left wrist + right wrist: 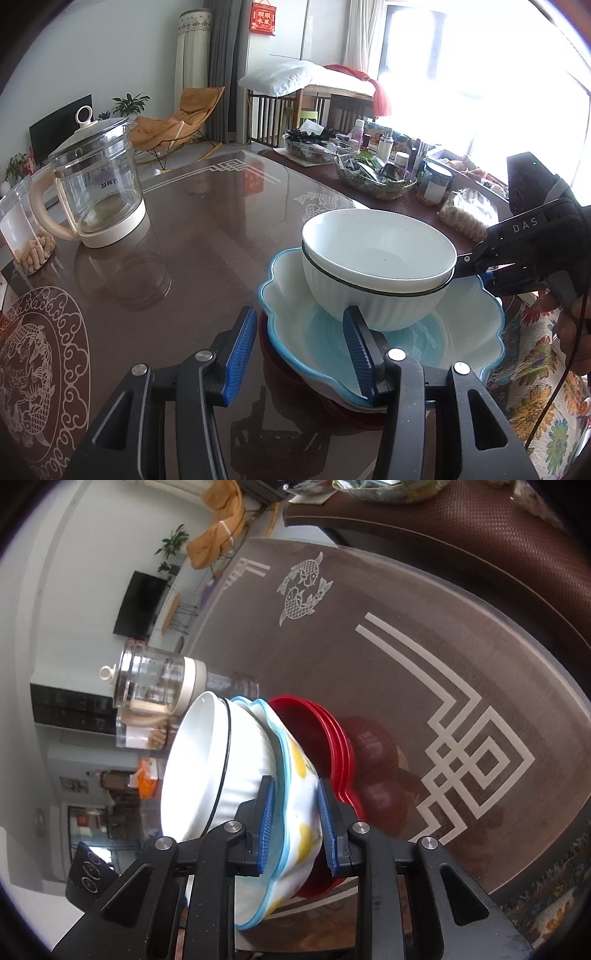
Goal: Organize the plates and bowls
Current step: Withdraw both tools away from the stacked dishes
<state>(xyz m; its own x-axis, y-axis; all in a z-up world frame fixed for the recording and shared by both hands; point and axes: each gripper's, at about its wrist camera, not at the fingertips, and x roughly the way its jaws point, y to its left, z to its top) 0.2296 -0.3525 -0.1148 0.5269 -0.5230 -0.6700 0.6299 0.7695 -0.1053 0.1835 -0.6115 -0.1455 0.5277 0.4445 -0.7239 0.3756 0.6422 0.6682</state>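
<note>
A stack stands on the glass-topped table: a plain white bowl [376, 243] nested in a ribbed white bowl with a dark rim [369, 306], inside a blue-rimmed scalloped bowl [461, 332], on red plates [332, 734]. My left gripper [299, 354] is open, its jaws straddling the scalloped bowl's near rim. My right gripper [295, 823] is turned sideways and open, its blue pads on either side of the scalloped bowl's wall [299, 812] without clearly pressing it. It shows at the stack's right side in the left wrist view [476, 266].
A glass kettle with a cream base [99, 184] stands left of the stack, beside a jar of peanuts [26, 236]. Glass dishes, jars and bottles [376, 173] crowd the table's far side on a brown mat. A floral cloth [546, 387] lies at right.
</note>
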